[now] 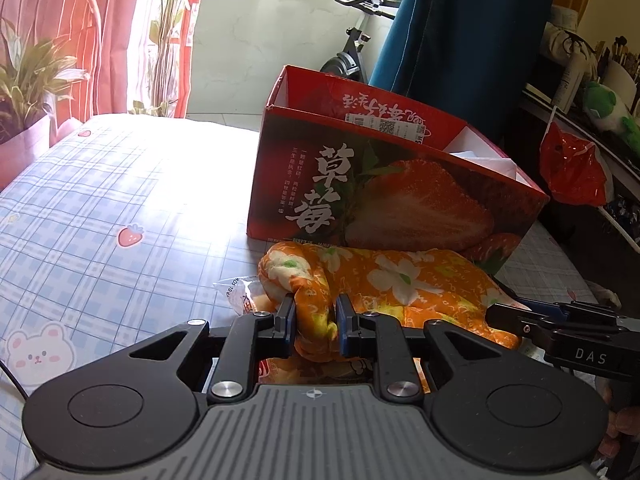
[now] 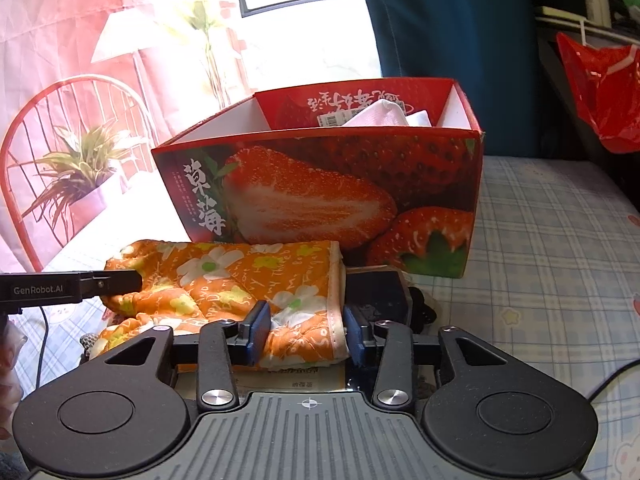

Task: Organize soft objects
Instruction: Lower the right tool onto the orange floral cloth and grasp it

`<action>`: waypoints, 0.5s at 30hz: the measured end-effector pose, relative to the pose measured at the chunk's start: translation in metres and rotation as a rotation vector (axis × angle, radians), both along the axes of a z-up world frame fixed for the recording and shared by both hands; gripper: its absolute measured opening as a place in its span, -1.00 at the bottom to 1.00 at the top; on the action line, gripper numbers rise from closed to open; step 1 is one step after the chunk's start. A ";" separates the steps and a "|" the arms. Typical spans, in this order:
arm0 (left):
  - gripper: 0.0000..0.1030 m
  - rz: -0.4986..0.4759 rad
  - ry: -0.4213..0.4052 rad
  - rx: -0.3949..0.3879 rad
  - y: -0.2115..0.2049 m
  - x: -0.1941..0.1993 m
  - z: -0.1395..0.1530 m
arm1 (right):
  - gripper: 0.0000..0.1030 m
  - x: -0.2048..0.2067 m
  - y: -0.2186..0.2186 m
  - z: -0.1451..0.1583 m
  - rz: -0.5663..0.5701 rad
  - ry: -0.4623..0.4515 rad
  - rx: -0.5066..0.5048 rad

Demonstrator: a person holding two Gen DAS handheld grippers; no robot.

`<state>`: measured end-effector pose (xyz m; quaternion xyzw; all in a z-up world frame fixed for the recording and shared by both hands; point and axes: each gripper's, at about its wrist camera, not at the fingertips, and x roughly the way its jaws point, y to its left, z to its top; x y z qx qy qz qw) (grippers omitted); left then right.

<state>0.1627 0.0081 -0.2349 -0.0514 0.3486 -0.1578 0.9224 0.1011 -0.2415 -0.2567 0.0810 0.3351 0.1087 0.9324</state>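
Note:
An orange floral cloth (image 1: 400, 280) (image 2: 240, 280) lies crumpled on the table in front of a red strawberry-printed cardboard box (image 1: 400, 200) (image 2: 320, 184). My left gripper (image 1: 314, 320) is shut on a bunched fold at the cloth's left end. My right gripper (image 2: 306, 332) has the cloth's hemmed right end filling the gap between its pads, which press on it. White fabric (image 2: 380, 114) (image 1: 480, 156) lies inside the open box. A snack packet (image 1: 236, 288) peeks out from under the cloth.
The table carries a blue plaid cover (image 1: 100, 200) (image 2: 560, 240). A black object (image 2: 380, 292) lies between cloth and box. A red plastic bag (image 1: 572, 172) (image 2: 600, 92) hangs at the right. A potted plant (image 1: 28, 80) (image 2: 80, 168) and a red chair (image 2: 60, 92) stand at the left.

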 end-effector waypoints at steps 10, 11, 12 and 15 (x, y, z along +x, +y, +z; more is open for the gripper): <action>-0.58 0.007 -0.027 0.020 0.000 -0.009 -0.004 | -0.71 -0.015 0.016 0.006 0.025 -0.119 -0.162; -0.58 0.008 -0.027 0.017 0.000 -0.011 -0.004 | -0.74 -0.017 0.015 0.006 0.026 -0.120 -0.148; -0.58 0.009 -0.027 0.014 -0.001 -0.011 -0.005 | -0.74 -0.019 0.014 0.005 0.025 -0.117 -0.131; -0.58 0.012 -0.033 0.011 -0.002 -0.014 -0.007 | -0.74 -0.024 0.010 0.004 0.013 -0.096 -0.078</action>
